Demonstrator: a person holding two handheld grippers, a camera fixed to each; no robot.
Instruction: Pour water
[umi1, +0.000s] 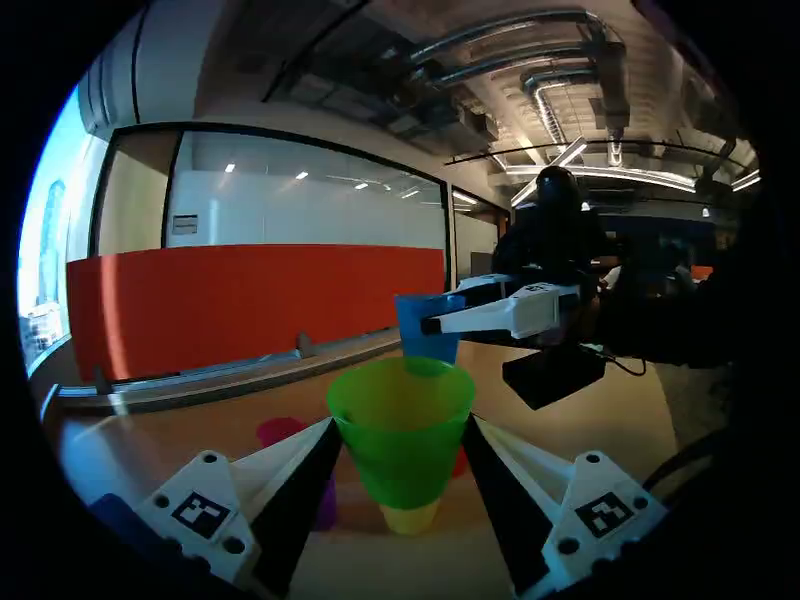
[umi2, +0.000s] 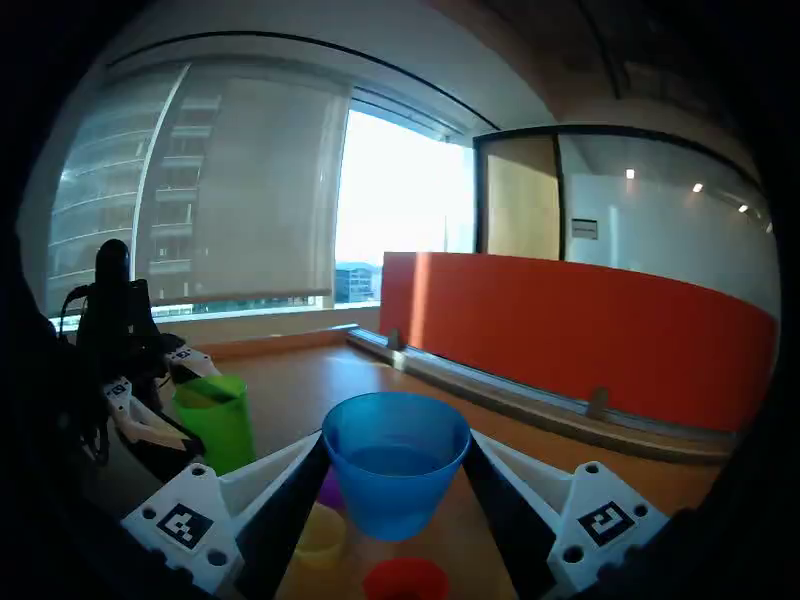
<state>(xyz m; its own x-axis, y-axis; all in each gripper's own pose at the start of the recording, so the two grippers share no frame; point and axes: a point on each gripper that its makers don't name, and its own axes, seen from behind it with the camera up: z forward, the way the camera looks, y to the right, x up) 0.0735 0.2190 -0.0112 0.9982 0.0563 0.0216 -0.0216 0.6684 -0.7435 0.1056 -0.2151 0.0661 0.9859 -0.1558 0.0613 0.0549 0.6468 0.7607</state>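
Note:
My left gripper (umi1: 402, 455) is shut on a green cup (umi1: 402, 425), held upright above the wooden table (umi1: 180, 440). Behind it, the right gripper (umi1: 440, 322) holds a blue cup (umi1: 418, 325) at about the same height. In the right gripper view, my right gripper (umi2: 396, 470) is shut on that blue cup (umi2: 395, 462), upright, with water inside. The left gripper (umi2: 178, 385) with the green cup (umi2: 215, 420) appears at the left there.
Small cups stand on the table below: yellow (umi1: 410, 516), magenta (umi1: 280, 432) and purple (umi1: 325, 500) in the left gripper view; yellow (umi2: 322, 535), red (umi2: 405, 580) and purple (umi2: 331, 488) in the right gripper view. An orange partition (umi1: 250, 300) runs along the table's far edge.

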